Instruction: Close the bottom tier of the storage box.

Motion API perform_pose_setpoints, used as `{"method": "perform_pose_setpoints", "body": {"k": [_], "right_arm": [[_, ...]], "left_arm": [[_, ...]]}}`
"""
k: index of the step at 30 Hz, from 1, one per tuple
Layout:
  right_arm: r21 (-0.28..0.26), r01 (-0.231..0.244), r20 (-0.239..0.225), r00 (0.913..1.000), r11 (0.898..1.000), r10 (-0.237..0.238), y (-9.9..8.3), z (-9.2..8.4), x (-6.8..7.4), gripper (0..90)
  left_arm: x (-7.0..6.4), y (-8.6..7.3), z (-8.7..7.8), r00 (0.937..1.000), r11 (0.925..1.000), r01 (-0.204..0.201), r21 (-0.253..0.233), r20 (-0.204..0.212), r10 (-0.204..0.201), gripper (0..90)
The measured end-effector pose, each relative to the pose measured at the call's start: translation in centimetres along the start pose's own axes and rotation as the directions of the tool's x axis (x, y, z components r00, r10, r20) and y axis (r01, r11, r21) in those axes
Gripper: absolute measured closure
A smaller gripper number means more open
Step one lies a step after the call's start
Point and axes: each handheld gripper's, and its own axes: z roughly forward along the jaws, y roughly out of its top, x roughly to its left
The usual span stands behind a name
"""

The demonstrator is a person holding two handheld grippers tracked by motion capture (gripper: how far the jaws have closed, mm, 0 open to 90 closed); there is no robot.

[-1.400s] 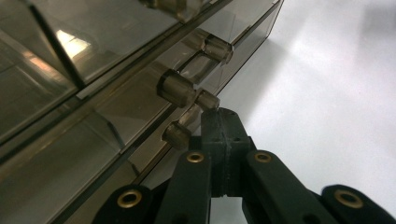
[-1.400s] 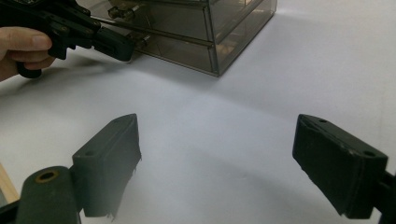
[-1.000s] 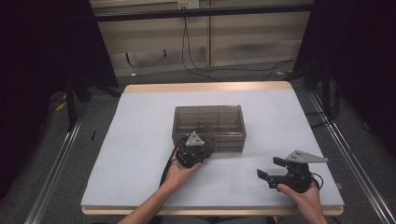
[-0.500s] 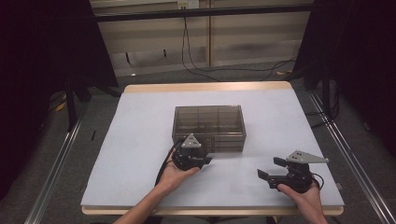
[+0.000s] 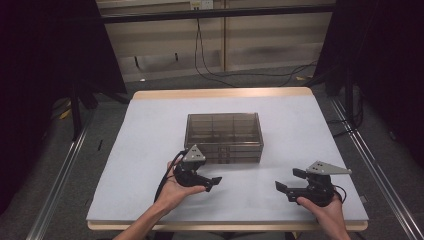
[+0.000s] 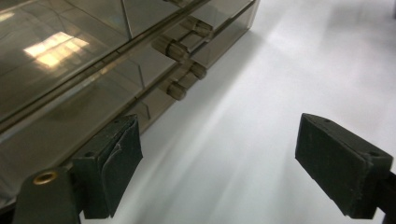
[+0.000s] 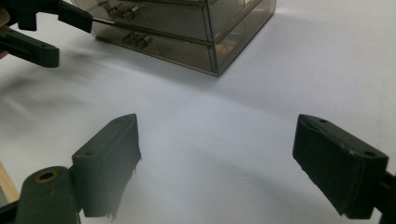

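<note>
A smoky see-through drawer box (image 5: 224, 131) stands mid-table, its small round knobs (image 6: 176, 48) facing the person. My left gripper (image 5: 210, 175) is held just in front of the box's lower left corner, jaws open and pointing right, nothing between them. In the left gripper view the box front (image 6: 70, 74) runs close along the left fingertip (image 6: 114, 163). My right gripper (image 5: 286, 179) hovers open near the front right of the table, pointing left toward the box (image 7: 187, 28) and the left gripper (image 7: 42, 32). Both right pads (image 7: 109, 158) are bare.
The white table top (image 5: 150, 150) has free room on all sides of the box. Its wooden front edge (image 5: 225, 226) lies just behind both hands. Metal rails (image 5: 60, 175) run along the floor left and right, and cables (image 5: 210, 70) lie beyond the far edge.
My left gripper has drawn back a little from the box front toward the person and lowered. The right gripper has stayed in place.
</note>
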Motion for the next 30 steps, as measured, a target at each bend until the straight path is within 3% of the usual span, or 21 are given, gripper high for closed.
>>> {"method": "perform_pose_setpoints", "body": {"k": [2,5,12,17,21,27,30], "right_arm": [[-0.001,0.0,-0.001,1.0,1.0,0.0,0.0,0.0,0.0,14.3],[0.0,-0.002,0.002,1.0,1.0,0.002,0.0,0.0,0.0,14.2],[0.004,-0.003,0.002,1.0,1.0,0.003,0.0,0.0,0.0,14.1],[0.003,-0.002,0.003,1.0,1.0,0.002,0.0,0.0,-0.1,14.0],[0.005,-0.003,0.003,1.0,1.0,0.003,0.0,0.1,0.0,14.0],[0.004,-0.003,0.004,1.0,1.0,0.003,0.0,0.1,0.0,14.0],[0.006,-0.003,0.007,1.0,1.0,0.003,0.0,0.1,0.0,13.9]], "left_arm": [[-0.1,-0.2,-0.7,0.9998,0.9999,-0.013,0.005,-0.012,0.013,13.0],[0.1,-0.2,-2.0,0.9999,0.9997,0.008,-0.024,-0.011,-0.008,10.8],[0.0,-1.1,-4.3,0.9998,0.999,-0.022,-0.039,-0.001,0.022,7.0],[0.2,-2.5,-5.6,0.9999,0.9969,0.016,-0.077,0.002,-0.016,5.4],[0.4,-3.2,-6.9,0.9994,0.9956,0.027,-0.089,-0.017,-0.028,4.6],[0.6,-4.2,-9.0,0.9971,0.9958,0.006,-0.091,-0.075,-0.012,4.2],[0.8,-5.3,-9.7,0.9934,0.9917,0.051,-0.118,-0.096,-0.062,4.5]]}}
